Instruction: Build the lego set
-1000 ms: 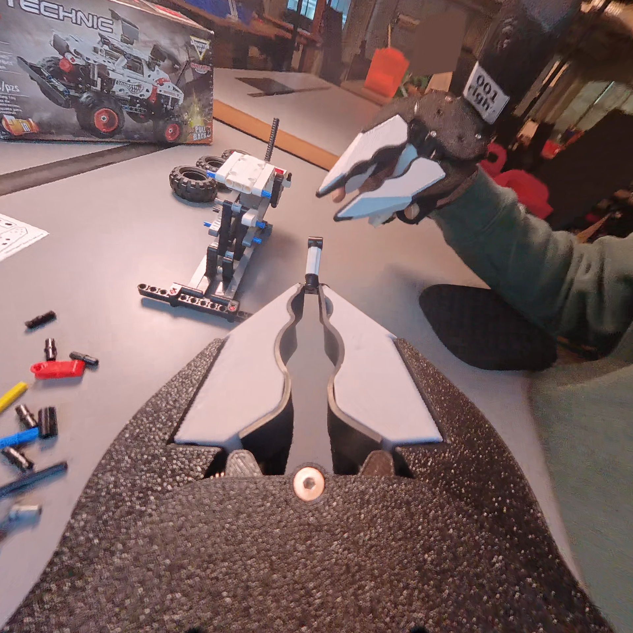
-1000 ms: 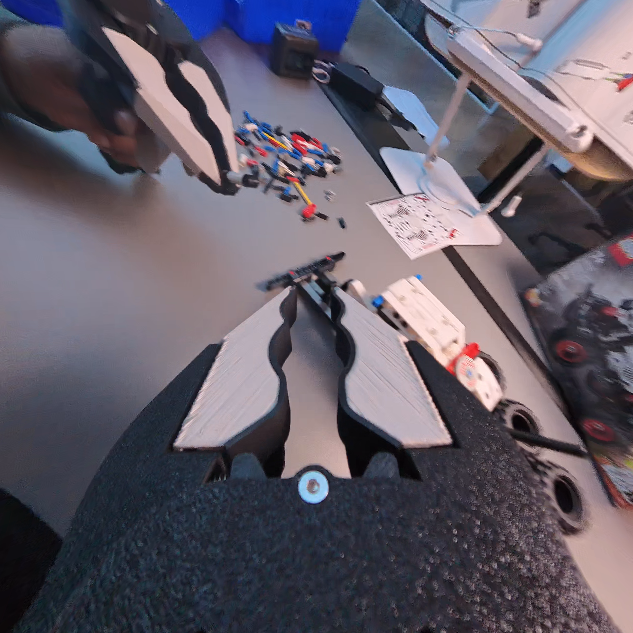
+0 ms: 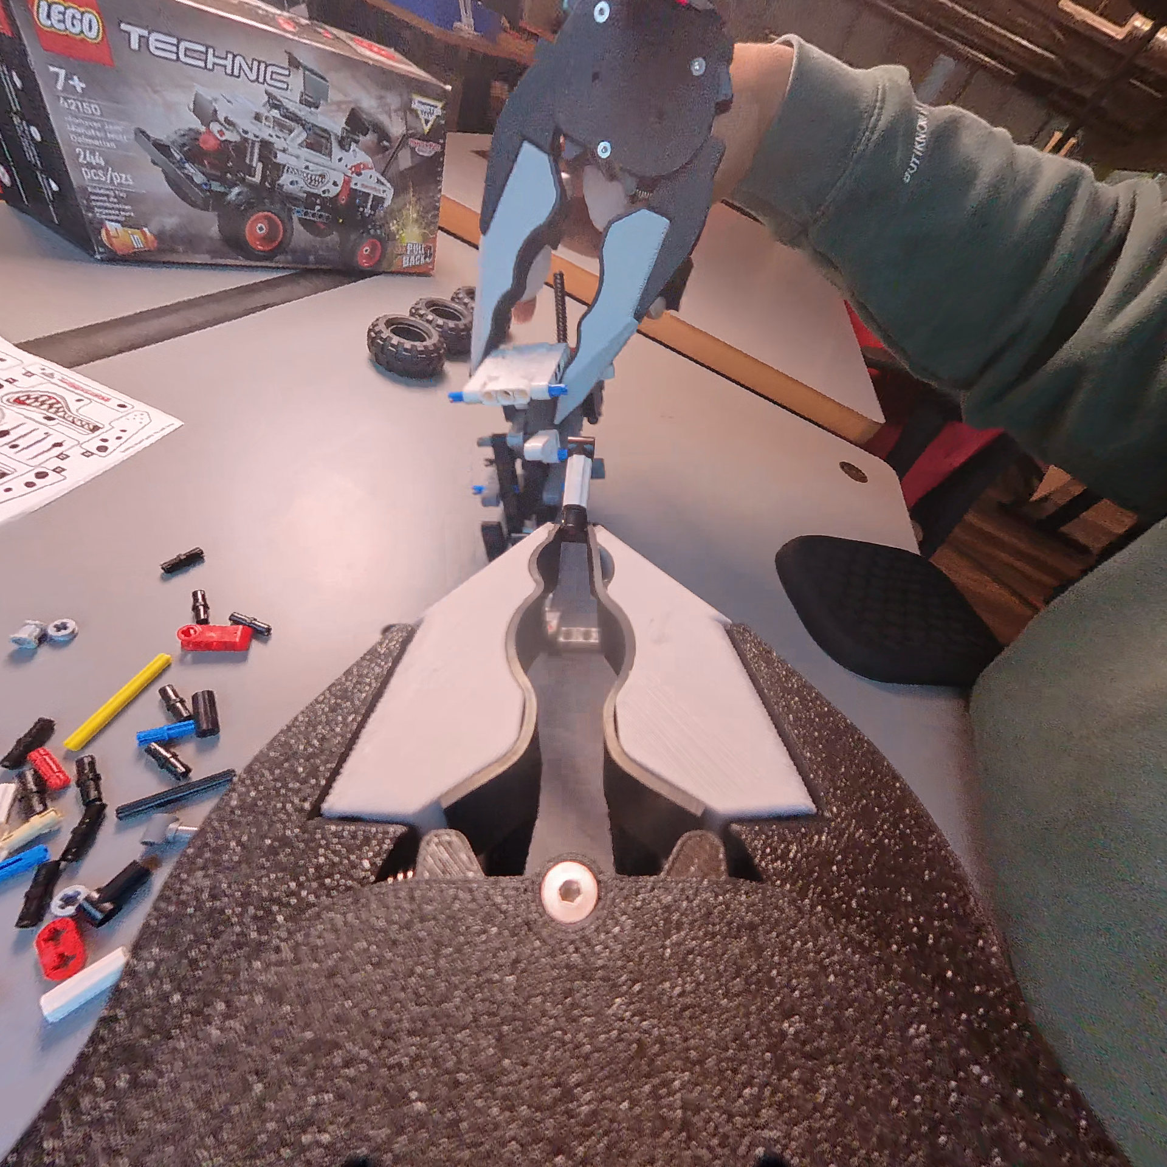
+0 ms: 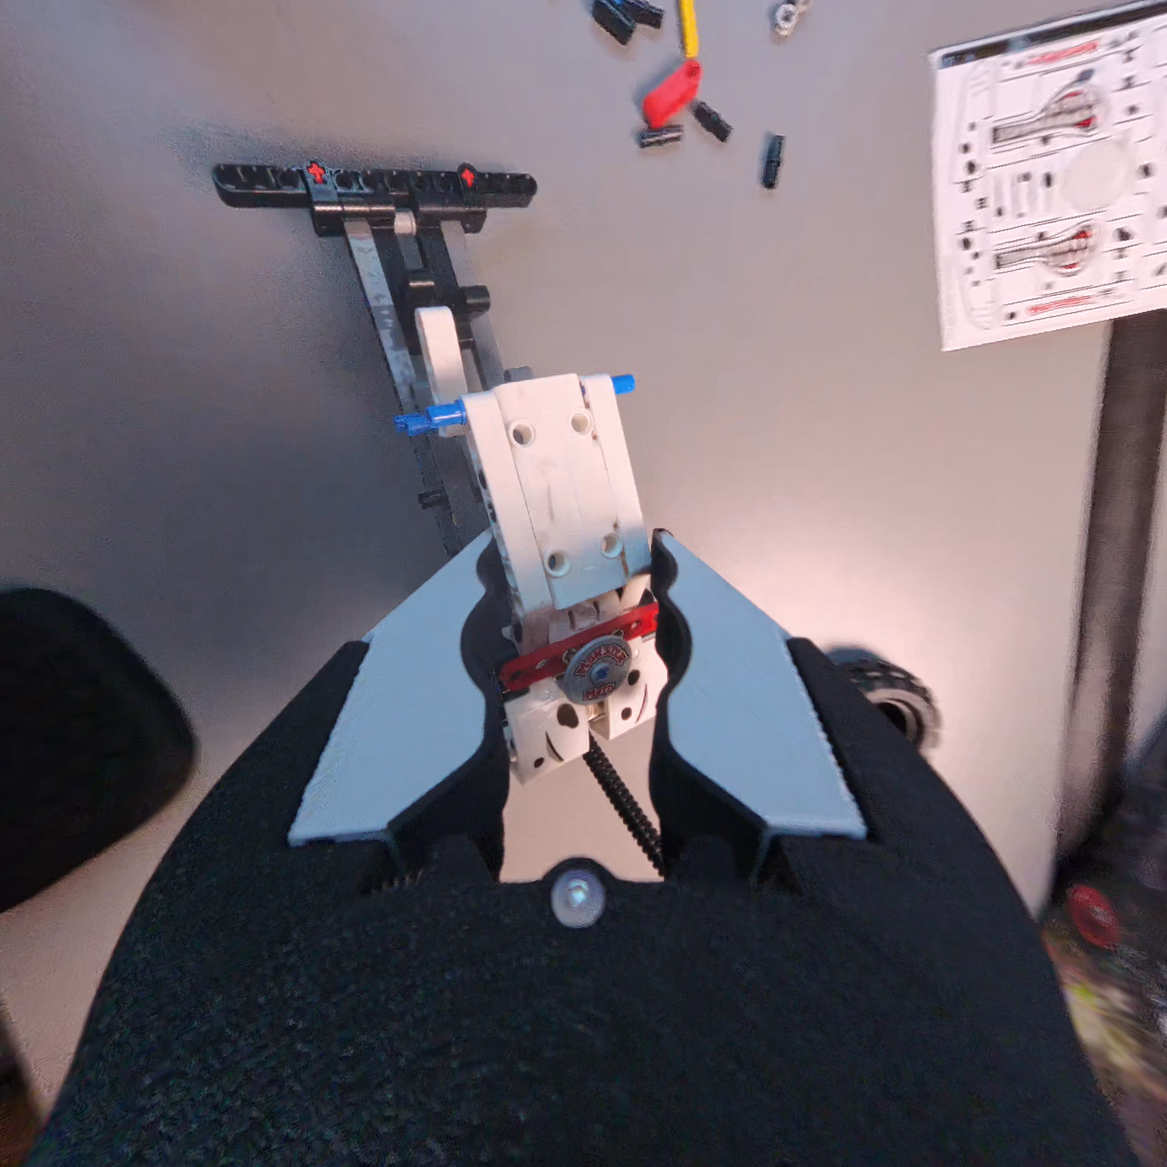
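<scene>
**Operator:** My left gripper is nipped nearly closed on a small part: a short white tube with a black stub end. The black stub sits right at the fingertips and the white tube pokes forward toward the build.

**Spotter:** And the build itself?

**Operator:** The half-built model, a black and grey beam chassis with a white panelled top block, sits on the grey table. The far end of the tube meets its near side, by a grey connector, though I can't tell whether it's seated.

**Spotter:** Right side?

**Operator:** My right gripper comes down from above, jaws spread wide, straddling the white top block. In the left wrist view the fingertips look to touch its sides; whether they grip, I can't tell. Between the fingers I see a red strip with a round grey disc, and a black ribbed rod running back toward the gripper body.

**Spotter:** What's around it?

**Operator:** Three black rubber tyres lie just behind the model. The printed set box with a monster truck picture stands farther back on the left. A white sticker sheet lies left of the model, and loose pieces are scattered nearer me: a yellow axle, a red connector, black and blue pins. A green sleeve reaches in from the right.
</scene>
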### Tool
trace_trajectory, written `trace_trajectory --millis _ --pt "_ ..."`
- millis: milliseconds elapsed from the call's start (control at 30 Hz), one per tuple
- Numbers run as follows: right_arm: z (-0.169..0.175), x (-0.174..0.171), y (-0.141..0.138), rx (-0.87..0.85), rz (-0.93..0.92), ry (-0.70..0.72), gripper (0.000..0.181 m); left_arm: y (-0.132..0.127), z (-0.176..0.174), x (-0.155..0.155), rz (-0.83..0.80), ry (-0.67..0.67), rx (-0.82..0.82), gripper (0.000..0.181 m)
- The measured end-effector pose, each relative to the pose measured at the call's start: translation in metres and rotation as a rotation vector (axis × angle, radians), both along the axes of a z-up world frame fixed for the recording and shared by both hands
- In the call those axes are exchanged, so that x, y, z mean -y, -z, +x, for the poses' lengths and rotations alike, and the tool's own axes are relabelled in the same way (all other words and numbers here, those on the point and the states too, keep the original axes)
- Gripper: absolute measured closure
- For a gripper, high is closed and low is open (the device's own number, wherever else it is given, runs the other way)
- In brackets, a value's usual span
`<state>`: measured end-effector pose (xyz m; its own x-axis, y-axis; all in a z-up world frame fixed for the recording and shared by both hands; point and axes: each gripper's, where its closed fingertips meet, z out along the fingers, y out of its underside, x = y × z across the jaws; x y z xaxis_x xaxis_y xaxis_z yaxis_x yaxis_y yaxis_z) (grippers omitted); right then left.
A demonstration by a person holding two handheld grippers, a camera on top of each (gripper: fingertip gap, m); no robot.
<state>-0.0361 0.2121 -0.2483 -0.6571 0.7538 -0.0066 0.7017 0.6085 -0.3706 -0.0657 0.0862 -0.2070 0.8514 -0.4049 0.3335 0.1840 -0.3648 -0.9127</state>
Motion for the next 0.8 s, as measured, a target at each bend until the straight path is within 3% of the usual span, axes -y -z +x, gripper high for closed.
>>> trace_trajectory --millis 133,300,467,633,800 --pt "0.022 0.056 -0.003 0.198 -0.32 0.097 0.136 -0.009 0.009 0.02 -0.013 0.064 0.059 0.173" --pt "0.03 0.107 0.014 0.363 -0.461 0.168 0.136 -0.003 0.026 0.048 -0.09 0.148 0.176 0.173" --pt "0.025 0.137 0.02 0.462 -0.556 0.098 0.135 0.006 0.022 0.06 -0.164 0.146 0.228 0.173" --pt "0.006 0.135 0.031 0.413 -0.542 0.076 0.122 0.013 0.013 0.061 -0.225 0.106 0.319 0.173" --pt "-0.017 0.123 0.011 0.198 -0.533 0.053 0.119 0.008 0.001 0.059 -0.22 0.083 0.453 0.173"
